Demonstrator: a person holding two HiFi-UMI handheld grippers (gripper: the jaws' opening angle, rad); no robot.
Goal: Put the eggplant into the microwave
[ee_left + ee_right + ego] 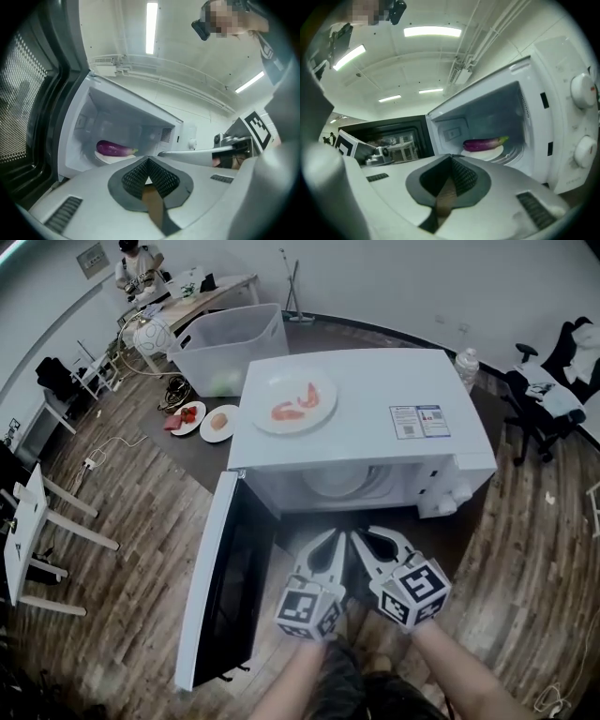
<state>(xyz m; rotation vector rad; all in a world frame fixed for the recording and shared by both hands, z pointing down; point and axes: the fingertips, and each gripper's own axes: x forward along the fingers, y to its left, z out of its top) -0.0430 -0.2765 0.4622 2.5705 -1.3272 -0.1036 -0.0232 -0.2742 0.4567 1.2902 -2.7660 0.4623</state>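
A purple eggplant (115,149) (483,144) lies on a white plate (108,159) (491,153) inside the white microwave (356,427). The microwave's door (220,577) stands swung open to the left. In the head view the eggplant is hidden by the microwave's top. Both grippers hover side by side just in front of the opening, pointing into it. My left gripper (333,540) (148,159) is shut with nothing in it. My right gripper (361,540) (451,157) is shut and empty as well. Neither touches the eggplant.
A plate of shrimp (294,401) sits on top of the microwave. Two small plates of food (187,416) lie on the dark round table beside a clear plastic bin (230,348). A bottle (467,367) stands behind the microwave, an office chair (553,390) at right.
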